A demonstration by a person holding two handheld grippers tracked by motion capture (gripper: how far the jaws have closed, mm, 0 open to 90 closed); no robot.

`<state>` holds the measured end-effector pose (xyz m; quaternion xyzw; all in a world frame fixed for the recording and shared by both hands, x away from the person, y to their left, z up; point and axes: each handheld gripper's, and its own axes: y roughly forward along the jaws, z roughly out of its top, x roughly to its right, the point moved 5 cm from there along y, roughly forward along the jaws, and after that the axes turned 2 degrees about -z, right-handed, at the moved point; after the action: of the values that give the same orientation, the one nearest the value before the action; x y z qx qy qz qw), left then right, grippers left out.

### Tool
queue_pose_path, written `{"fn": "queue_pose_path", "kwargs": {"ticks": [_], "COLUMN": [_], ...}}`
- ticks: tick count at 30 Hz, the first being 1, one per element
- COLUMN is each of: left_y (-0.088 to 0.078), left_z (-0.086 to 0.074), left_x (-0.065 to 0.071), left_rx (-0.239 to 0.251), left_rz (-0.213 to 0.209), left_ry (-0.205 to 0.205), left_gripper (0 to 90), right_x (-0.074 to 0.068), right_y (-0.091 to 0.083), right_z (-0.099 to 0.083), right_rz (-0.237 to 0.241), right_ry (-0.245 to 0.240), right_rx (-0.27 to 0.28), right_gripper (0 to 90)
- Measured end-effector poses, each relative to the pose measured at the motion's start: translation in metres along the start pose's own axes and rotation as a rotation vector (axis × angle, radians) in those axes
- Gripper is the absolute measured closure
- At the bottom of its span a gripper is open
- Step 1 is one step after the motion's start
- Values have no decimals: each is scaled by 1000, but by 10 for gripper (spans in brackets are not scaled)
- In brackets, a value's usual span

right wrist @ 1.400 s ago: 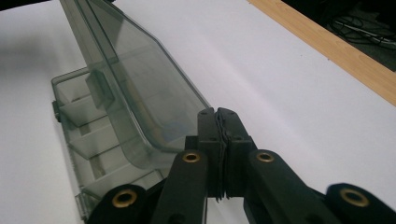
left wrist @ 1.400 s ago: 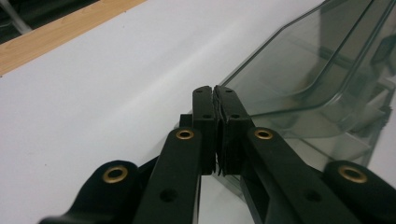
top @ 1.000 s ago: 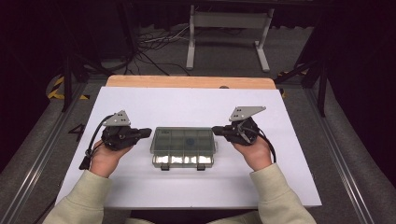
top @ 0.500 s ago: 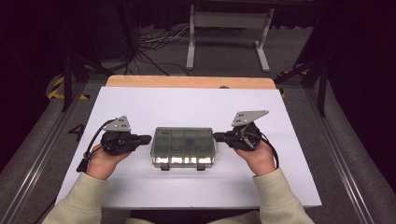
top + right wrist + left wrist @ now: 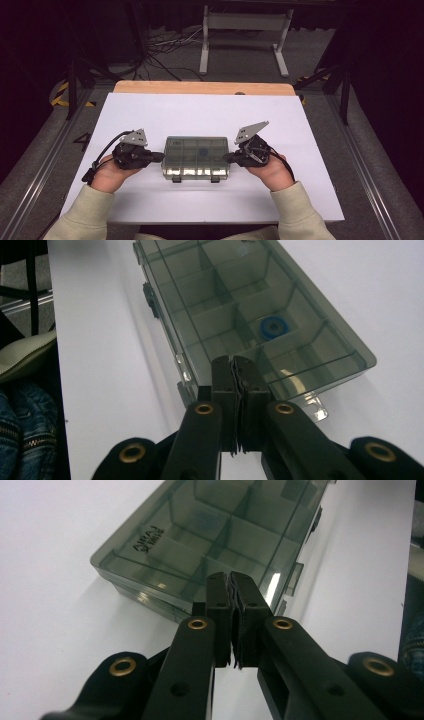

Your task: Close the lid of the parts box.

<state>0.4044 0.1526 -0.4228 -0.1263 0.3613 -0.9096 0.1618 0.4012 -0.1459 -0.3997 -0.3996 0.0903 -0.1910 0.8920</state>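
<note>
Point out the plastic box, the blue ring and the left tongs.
plastic box (image 5: 196, 155): high view, middle of lid.
blue ring (image 5: 273, 327): right gripper view, its rim, inside a compartment.
left tongs (image 5: 233, 580): left gripper view, shut tips.

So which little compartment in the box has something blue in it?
The compartment with the blue ring, in the clear organizer box, close ahead of the right gripper. The other compartments look empty.

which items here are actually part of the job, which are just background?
In play:
- clear compartment box, lid shut, blue ring inside
- left gripper, shut, at the box's left end
- right gripper, shut, at its right end

Background:
- white table sheet
- wooden table edge
- metal stand and cables on the floor
</note>
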Motion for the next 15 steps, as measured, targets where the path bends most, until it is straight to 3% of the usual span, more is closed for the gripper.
{"fn": "queue_pose_path", "kwargs": {"ticks": [15], "left_y": [10], "left_z": [-3], "left_x": [4], "left_rx": [-72], "left_rz": [-37], "left_ry": [10], "left_gripper": [875], "right_x": [-4], "right_y": [17], "right_z": [-6], "right_rz": [11], "right_ry": [-10], "right_rx": [-104], "right_gripper": [888]}}
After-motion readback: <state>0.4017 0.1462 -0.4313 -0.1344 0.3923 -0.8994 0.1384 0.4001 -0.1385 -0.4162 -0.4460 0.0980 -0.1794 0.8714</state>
